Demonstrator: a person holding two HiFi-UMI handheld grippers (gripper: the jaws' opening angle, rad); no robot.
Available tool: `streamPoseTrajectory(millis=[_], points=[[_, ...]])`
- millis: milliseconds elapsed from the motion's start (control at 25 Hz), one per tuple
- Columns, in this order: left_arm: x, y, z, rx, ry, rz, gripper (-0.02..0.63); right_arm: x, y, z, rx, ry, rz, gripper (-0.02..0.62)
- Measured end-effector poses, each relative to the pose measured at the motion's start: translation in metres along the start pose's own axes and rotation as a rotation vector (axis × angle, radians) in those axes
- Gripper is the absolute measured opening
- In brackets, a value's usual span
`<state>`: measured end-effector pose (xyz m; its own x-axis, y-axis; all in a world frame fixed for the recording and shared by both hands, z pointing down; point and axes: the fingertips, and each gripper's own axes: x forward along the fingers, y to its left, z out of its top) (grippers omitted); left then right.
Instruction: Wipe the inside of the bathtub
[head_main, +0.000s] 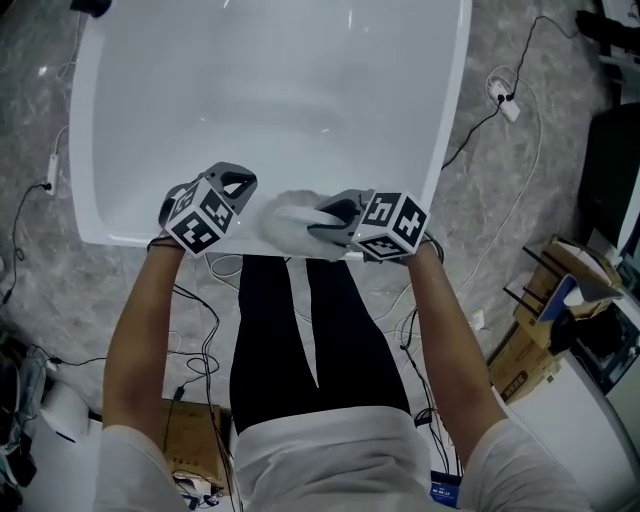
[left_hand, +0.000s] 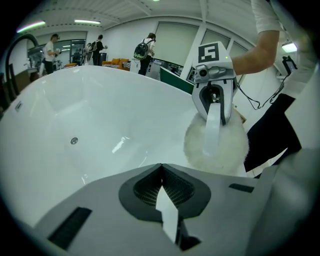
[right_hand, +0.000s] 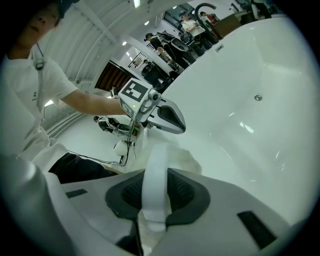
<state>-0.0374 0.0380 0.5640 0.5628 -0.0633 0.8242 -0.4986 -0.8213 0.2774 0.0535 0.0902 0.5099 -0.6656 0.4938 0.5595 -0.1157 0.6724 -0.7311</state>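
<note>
The right gripper (head_main: 322, 222) pinches a fluffy white wiping cloth (head_main: 283, 222) by its strap, right at the bathtub's near rim (head_main: 110, 235). Just beside it, the left gripper (head_main: 238, 187) hovers with its jaws pressed together and empty. A white plug (head_main: 508, 105) and its cables lie on the marbled floor (head_main: 500, 220), and a cardboard box (head_main: 528, 345) sits at the right.

Overhead downward, close opposing views, shared bathtub (head_main: 270, 90)

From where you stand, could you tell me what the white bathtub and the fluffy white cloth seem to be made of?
White bathtub: glossy, probably acrylic or enamel; it shows sharp light glints. Fluffy white cloth: soft plush, likely microfibre; its edge looks fuzzy.
</note>
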Motion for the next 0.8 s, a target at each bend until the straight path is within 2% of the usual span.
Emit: streamPoseTrajectory(millis=[400, 800], points=[[-0.019, 0.031, -0.027, -0.038, 0.013, 0.038, 0.011, 0.052, 0.006, 0.052, -0.019, -0.021, 0.069, 0.092], [-0.026, 0.054, -0.042, -0.026, 0.026, 0.021, 0.011, 0.078, -0.012, 0.066, 0.015, -0.012, 0.047, 0.092]])
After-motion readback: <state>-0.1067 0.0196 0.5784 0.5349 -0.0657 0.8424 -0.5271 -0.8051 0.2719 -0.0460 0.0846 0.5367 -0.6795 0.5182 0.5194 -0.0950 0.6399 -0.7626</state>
